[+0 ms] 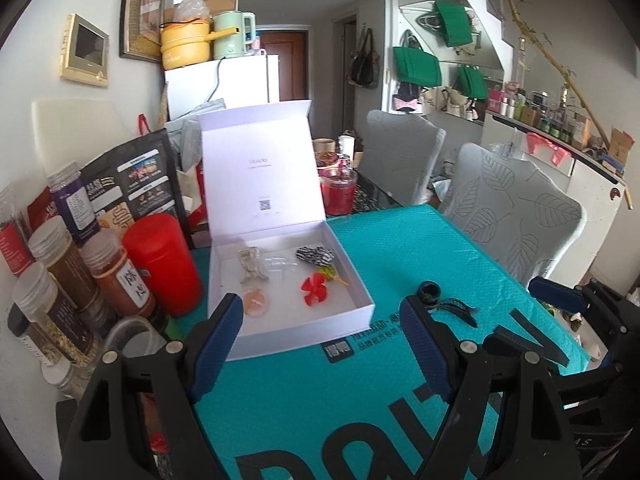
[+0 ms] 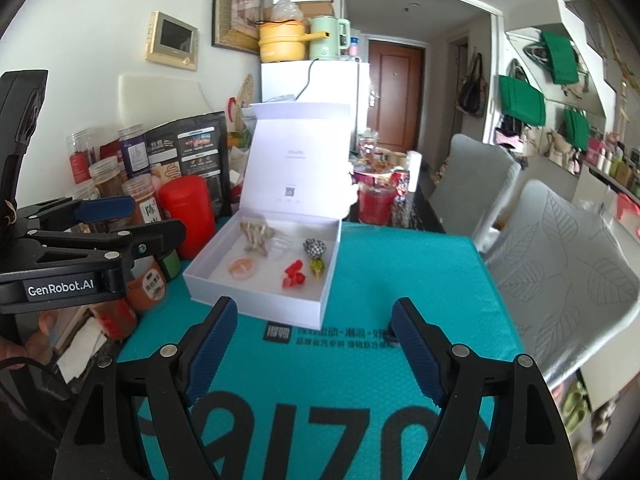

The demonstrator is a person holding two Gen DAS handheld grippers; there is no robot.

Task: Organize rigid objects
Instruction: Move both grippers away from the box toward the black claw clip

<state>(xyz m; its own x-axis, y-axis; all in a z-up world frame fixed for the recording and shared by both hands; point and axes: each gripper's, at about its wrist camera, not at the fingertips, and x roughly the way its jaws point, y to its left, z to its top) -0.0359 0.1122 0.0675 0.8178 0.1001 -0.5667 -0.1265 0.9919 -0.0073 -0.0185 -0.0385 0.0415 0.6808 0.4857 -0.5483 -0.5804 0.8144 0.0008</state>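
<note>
A white box (image 1: 362,312) with its lid up stands on the teal mat (image 1: 320,400). It holds several small things: a beige claw clip (image 1: 250,266), a red flower clip (image 1: 314,288), a checkered piece (image 1: 316,255), a pink disc (image 1: 256,300). A black hair clip (image 1: 442,300) lies on the mat right of the box, just past my left gripper's right finger. My left gripper (image 1: 320,344) is open and empty. My right gripper (image 2: 314,348) is open and empty, in front of the box (image 2: 256,300); the black clip (image 2: 390,335) peeks from behind its right finger.
Spice jars (image 1: 116,276), a red canister (image 1: 164,264) and a black pouch (image 1: 132,184) crowd the left of the box. A red-filled glass jar (image 1: 339,196) stands behind it. Two covered chairs (image 1: 516,208) are at the right. The left gripper shows at the left edge of the right wrist view (image 2: 108,216).
</note>
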